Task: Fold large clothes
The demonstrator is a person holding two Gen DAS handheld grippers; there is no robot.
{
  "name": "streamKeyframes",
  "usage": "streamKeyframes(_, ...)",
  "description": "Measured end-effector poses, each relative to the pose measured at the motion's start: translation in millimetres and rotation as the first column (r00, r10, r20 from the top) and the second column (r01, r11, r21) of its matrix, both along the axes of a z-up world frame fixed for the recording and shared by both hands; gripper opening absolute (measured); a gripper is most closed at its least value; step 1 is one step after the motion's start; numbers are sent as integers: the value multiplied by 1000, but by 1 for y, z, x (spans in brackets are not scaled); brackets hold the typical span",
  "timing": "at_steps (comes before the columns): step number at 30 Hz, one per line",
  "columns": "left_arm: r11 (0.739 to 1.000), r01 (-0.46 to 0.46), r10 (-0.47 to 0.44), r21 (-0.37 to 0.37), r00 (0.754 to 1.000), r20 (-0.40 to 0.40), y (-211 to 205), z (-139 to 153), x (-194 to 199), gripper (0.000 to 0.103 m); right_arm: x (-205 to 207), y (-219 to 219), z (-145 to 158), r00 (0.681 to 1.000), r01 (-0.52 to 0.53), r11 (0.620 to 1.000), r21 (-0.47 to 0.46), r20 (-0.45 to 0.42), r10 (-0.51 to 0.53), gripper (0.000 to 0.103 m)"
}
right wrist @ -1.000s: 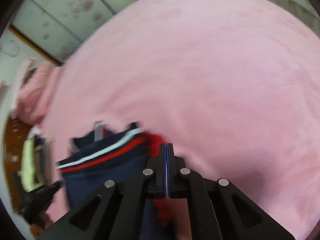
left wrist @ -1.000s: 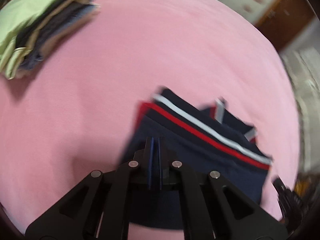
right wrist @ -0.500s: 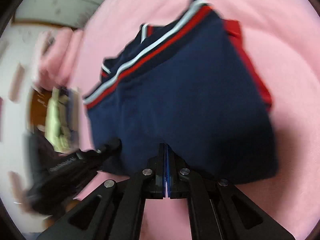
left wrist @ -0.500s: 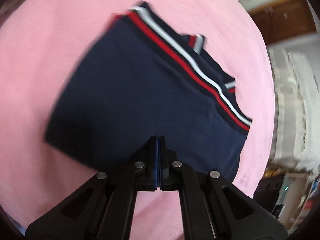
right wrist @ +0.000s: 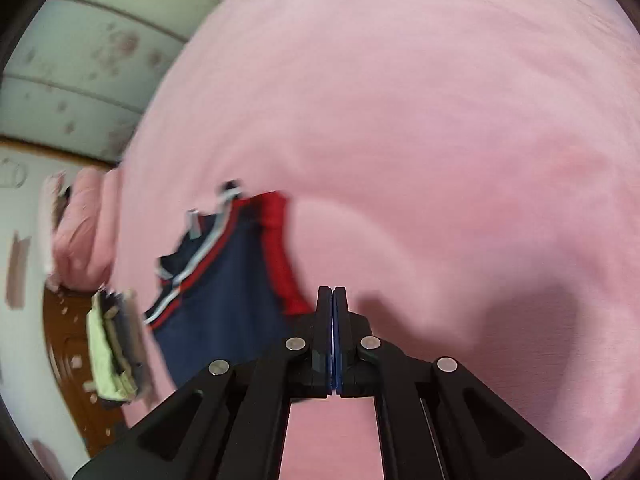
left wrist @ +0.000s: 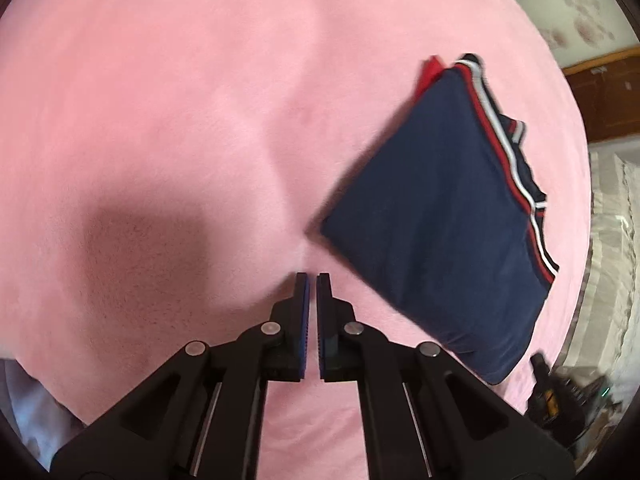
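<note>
- The folded navy garment lies flat on the pink bed cover. It has red and white stripes along one edge and a red layer showing under another edge.
- The left gripper points down at bare pink cover, just beside the near corner of the garment. Its jaws stand a narrow slit apart with nothing between them.
- In the right wrist view, the right gripper has its jaws pressed together and empty. Its tip sits at the red edge of the garment; actual contact cannot be determined.
- A stack of folded clothes with a pale green top layer lies beyond the garment, near the bed's edge.
- Both views are motion-blurred.
</note>
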State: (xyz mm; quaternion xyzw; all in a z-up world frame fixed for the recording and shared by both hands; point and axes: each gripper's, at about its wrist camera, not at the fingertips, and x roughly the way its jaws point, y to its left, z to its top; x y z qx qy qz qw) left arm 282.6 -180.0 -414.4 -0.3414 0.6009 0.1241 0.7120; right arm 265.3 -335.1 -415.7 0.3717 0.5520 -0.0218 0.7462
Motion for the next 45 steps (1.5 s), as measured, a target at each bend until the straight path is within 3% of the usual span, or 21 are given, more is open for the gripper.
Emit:
streamKeyframes(5, 996, 83, -83, -17, 996, 22, -28, 11, 12, 1, 59, 85, 26, 969, -248, 968, 29, 31, 247, 0)
streamKeyframes(9, 993, 109, -108, -44, 994, 18, -42, 25, 23, 1, 96, 160, 24, 913, -407, 909, -90, -24, 407, 0)
streamKeyframes(12, 991, 91, -89, -93, 996, 21, -54, 21, 19, 1, 107, 184, -3, 896, -435, 897, -76, -135, 423, 0)
streamKeyframes(15, 991, 80, -79, -110, 997, 20, -53, 16, 15, 1, 124, 216, -46, 868, -477, 867, -143, -232, 439, 0)
streamKeyframes(18, 991, 56, -55, -124, 998, 15, -44, 18, 9, 2, 138, 236, -43, 815, -560, 806, -189, -301, 496, 0)
streamKeyframes(25, 988, 21, -16, -153, 999, 34, -46, 15, 17, 3, 161, 261, -49, 756, -626, 755, -194, -386, 528, 1)
streamKeyframes(29, 988, 16, -9, -155, 999, 46, -39, 21, 16, 3, 162, 287, -45, 726, -676, 678, -290, -421, 544, 2)
streamKeyframes(31, 988, 14, -6, -157, 999, 50, -38, 21, 17, 3, 161, 306, -43, 707, -704, 607, -368, -446, 549, 2)
streamKeyframes(34, 988, 5, 4, -155, 999, 54, -38, 22, 18, 13, 159, 328, -41, 699, -715, 532, -454, -472, 537, 4)
streamKeyframes(38, 983, -28, 44, -181, 995, 86, -29, 28, 11, 48, 161, 339, -39, 724, -690, 535, -487, -465, 510, 4)
streamKeyframes(40, 981, -41, 62, -190, 992, 106, -23, 31, 8, 50, 159, 339, -37, 730, -684, 542, -489, -454, 512, 4)
streamKeyframes(45, 964, -65, 107, -258, 983, 150, -20, 28, 10, 53, 144, 324, -28, 705, -708, 508, -491, -448, 549, 4)
